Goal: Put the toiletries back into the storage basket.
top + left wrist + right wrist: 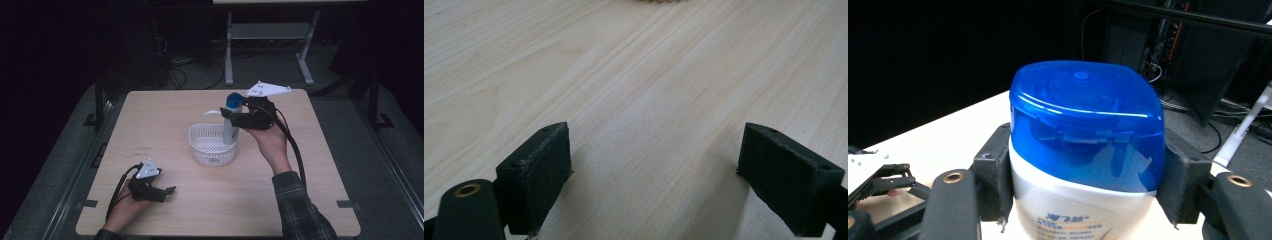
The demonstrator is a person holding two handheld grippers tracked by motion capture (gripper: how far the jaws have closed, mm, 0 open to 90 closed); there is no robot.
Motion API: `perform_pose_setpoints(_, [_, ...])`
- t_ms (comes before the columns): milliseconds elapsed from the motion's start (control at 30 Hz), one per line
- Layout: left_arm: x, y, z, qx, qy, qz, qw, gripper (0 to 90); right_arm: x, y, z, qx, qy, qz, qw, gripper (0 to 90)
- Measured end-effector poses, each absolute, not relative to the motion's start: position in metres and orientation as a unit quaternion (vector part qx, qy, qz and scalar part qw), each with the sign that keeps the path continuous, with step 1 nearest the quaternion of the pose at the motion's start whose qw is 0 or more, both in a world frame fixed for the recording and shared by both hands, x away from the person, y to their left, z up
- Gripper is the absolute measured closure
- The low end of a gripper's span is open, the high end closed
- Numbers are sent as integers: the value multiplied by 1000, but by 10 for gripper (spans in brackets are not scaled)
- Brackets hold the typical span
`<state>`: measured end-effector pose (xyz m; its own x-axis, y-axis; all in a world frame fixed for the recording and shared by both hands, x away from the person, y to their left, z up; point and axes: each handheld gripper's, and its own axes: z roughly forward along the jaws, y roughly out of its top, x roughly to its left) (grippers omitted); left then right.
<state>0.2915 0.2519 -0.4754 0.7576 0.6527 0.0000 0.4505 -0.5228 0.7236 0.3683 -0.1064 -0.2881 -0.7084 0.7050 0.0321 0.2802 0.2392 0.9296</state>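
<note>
A white bottle with a blue cap [232, 114] stands upright, its base inside the right side of a white plastic basket [200, 140] at the table's middle. My right gripper [231, 114] is shut on the bottle just below the cap. In the right gripper view the blue-capped bottle [1087, 150] sits between both pads [994, 172], which press its sides. My left gripper [170, 191] rests low near the table's front left, open. In the left gripper view its pads [540, 170] stand wide apart over bare wood, and the left gripper [655, 175] has nothing between them.
The light wooden table [150, 115] has bare room around the basket on all sides. A metal-legged table frame [270, 35] stands on the dark floor beyond the far edge. The basket's handle [210, 113] rises at its back.
</note>
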Motion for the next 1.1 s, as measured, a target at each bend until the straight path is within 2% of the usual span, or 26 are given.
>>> perform_pose_setpoints(1100, [292,250,-475,863,317,138,368,127,376,-86,-330,322,790,487,186,353])
